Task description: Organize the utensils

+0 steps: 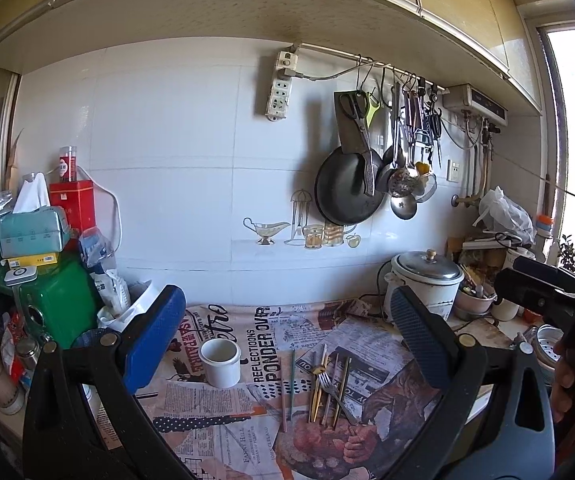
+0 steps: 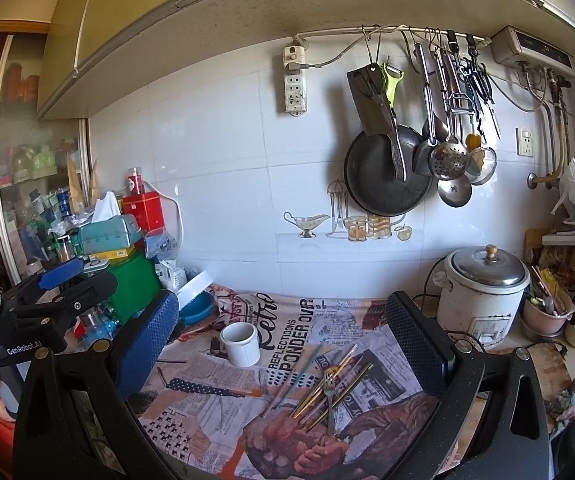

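Note:
A loose pile of utensils (image 1: 329,388) lies on the newspaper-print cloth (image 1: 223,404): gold chopsticks, a steel fork (image 1: 327,384) and thin green and pink sticks (image 1: 287,388). It also shows in the right wrist view (image 2: 329,390). A white ceramic cup (image 1: 220,362) stands upright left of the pile, also in the right wrist view (image 2: 241,338). My left gripper (image 1: 287,344) is open and empty, held above the cloth. My right gripper (image 2: 283,344) is open and empty, above the pile. The right gripper shows at the right edge of the left wrist view (image 1: 547,292).
A white rice cooker (image 2: 483,292) stands at the back right with a bowl of sticks (image 2: 547,312) beside it. A green box (image 1: 61,300), a tissue box (image 1: 33,230) and a red tin (image 1: 73,204) crowd the left. A pan (image 2: 387,176) and ladles hang on the wall.

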A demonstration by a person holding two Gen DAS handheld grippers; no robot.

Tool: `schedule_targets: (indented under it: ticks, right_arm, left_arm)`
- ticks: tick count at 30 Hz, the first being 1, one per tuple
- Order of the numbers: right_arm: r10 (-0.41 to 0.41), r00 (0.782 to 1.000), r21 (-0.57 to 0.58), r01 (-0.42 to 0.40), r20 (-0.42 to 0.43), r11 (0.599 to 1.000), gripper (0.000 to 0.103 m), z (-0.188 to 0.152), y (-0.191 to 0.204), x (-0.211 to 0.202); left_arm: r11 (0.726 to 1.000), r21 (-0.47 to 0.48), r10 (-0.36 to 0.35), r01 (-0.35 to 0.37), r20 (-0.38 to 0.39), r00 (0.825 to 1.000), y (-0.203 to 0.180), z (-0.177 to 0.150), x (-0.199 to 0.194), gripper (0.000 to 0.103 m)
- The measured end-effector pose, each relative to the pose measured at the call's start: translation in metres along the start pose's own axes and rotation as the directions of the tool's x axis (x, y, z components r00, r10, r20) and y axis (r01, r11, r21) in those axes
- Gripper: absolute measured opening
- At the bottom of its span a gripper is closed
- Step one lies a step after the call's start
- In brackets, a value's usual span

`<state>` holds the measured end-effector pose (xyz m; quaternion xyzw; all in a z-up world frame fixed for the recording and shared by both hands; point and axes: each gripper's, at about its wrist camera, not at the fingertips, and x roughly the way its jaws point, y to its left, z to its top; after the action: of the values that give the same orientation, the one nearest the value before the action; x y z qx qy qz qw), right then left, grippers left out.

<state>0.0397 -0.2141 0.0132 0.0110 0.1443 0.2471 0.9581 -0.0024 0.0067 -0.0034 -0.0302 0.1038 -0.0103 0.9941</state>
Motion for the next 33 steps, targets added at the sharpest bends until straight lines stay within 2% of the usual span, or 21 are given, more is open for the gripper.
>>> schedule_targets:
  ticks: [33]
  right_arm:
    - [-0.001, 1.0, -0.002, 0.001, -0.006, 1.0, 0.103, -0.005, 0.0, 0.014]
  left_arm:
    - [1.0, -0.021, -0.004, 0.004, -0.016, 1.0, 0.013, -0.001, 0.016, 0.103]
